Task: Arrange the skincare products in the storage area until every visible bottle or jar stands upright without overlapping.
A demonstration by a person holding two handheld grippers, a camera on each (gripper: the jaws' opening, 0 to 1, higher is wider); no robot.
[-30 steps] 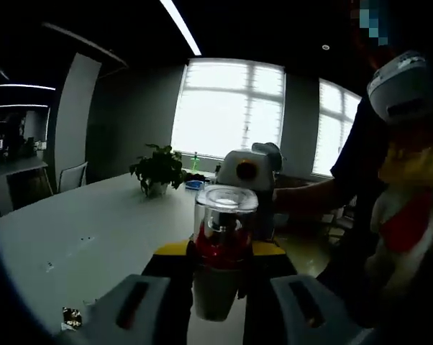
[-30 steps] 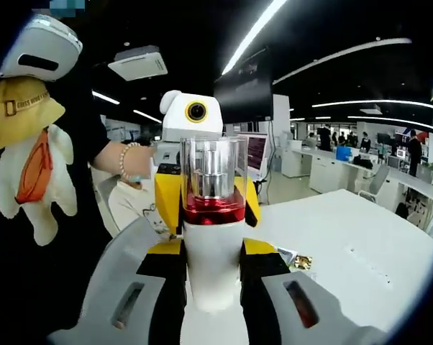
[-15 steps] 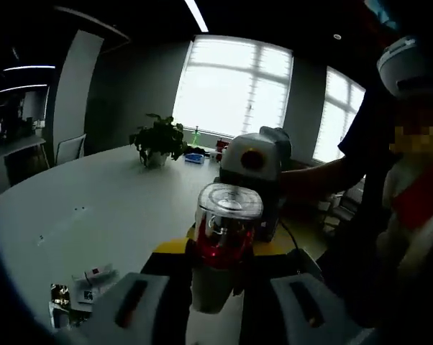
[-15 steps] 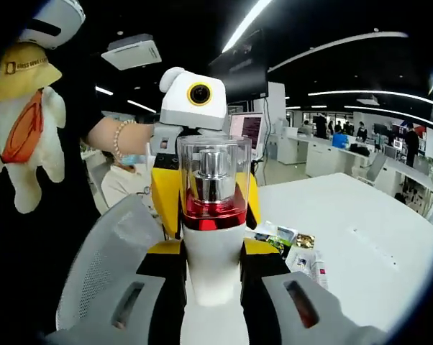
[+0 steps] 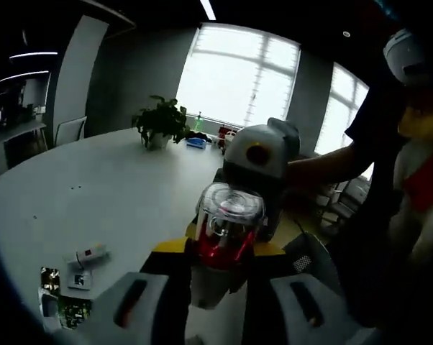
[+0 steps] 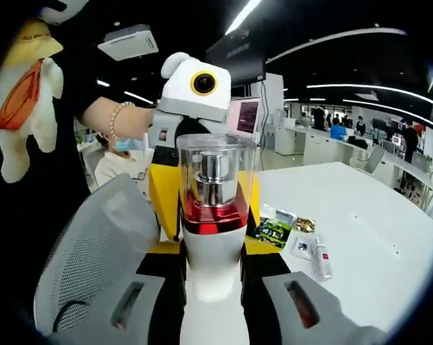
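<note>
At the bottom centre of the right gripper view, a white bottle with a red collar and a clear cap is seen clamped between the jaws of the right gripper, its body upright in the frame and rising to mid-height. Directly behind it, in the centre of the frame, the left gripper is seen facing the camera, its yellow jaws closed on the same bottle from the far side. In the left gripper view the bottle is held at lower centre between the left gripper's jaws, with the right gripper just behind it. A grey mesh chair back is seen at lower left of the right gripper view, close beside the jaws. Further off, at centre right, small sachets and a lying tube are seen on the white table; wide bare surface lies beyond them toward the right edge. In the left gripper view the same table spreads open across the left half, with a potted plant near its far edge.
</note>
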